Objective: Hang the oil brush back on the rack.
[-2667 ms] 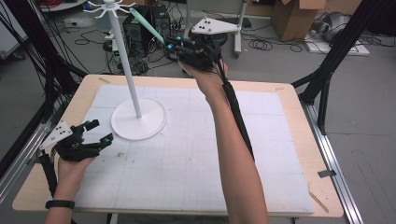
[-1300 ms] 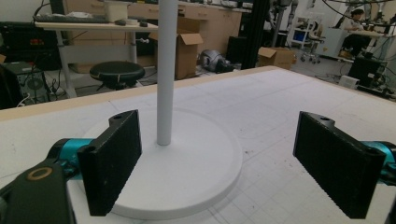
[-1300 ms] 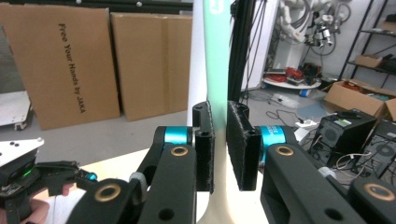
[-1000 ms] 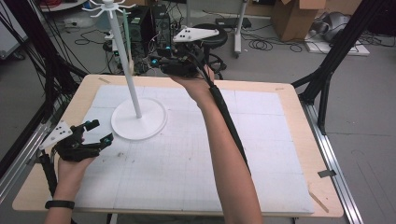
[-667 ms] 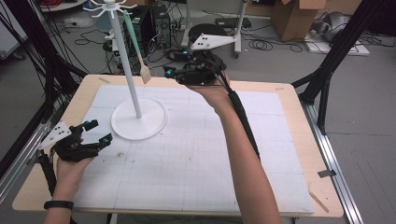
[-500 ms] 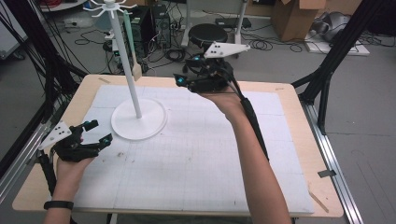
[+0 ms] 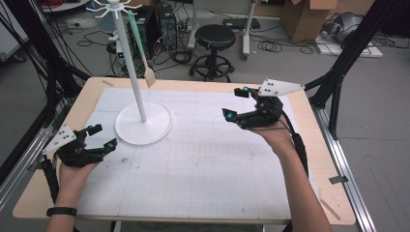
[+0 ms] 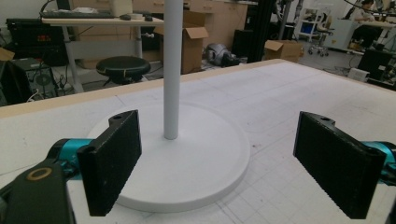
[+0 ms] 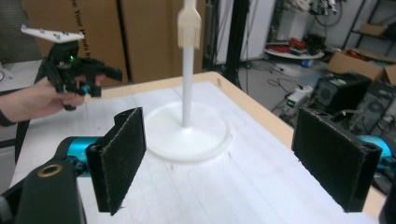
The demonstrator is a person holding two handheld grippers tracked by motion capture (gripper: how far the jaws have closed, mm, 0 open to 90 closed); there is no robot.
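Observation:
A white stand (image 7: pixel 131 63) rises from a round base (image 7: pixel 143 123) at the table's back left. From one of its top hooks hangs a brush (image 7: pixel 141 46) with a pale green handle and a tan head, free of both grippers. My right gripper (image 7: pixel 233 103) hovers over the right half of the table, well apart from the stand. Its jaws have just been opening and stand open with nothing between them. In the right gripper view (image 9: pixel 233 163) the brush head (image 9: pixel 188 18) hangs in front of the pole. My left gripper (image 7: pixel 103 136) rests open near the base (image 8: pixel 187 158).
A white gridded mat (image 7: pixel 208 164) covers the wooden table (image 7: pixel 319 159). Behind the table stand a black stool (image 7: pixel 216 36), cardboard boxes and cables on the floor. Black frame legs (image 7: pixel 348 53) flank the table's right side.
The right gripper let go of the brush, which now hangs from the stand. It has opened and moved right and down, away from the stand. The left gripper kept still.

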